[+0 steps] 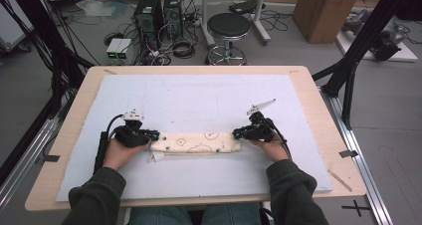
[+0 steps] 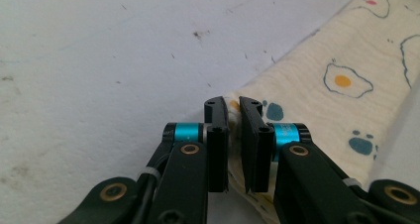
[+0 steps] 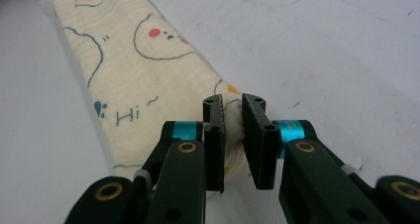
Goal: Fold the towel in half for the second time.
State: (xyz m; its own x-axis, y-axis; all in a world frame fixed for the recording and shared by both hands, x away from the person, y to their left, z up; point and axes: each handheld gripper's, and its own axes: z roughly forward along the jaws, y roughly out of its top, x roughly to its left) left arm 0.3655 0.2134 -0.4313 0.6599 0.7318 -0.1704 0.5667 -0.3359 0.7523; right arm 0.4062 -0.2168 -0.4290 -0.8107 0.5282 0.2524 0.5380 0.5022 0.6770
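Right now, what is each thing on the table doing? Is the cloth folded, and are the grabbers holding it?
Cloth: folded into a long narrow strip, lying flat on the white mat, pinched at both ends.
Left gripper: fingers shut on the cloth's left end.
Right gripper: fingers shut on the cloth's right end.
White mat: spread flat over the table, with a few small dark specks.
Table: wooden rim showing around the mat.

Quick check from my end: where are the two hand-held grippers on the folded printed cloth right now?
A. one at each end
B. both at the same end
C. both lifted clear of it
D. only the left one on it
A: the left hand-held gripper pinches one end of the cloth and the right hand-held gripper pinches the other end.
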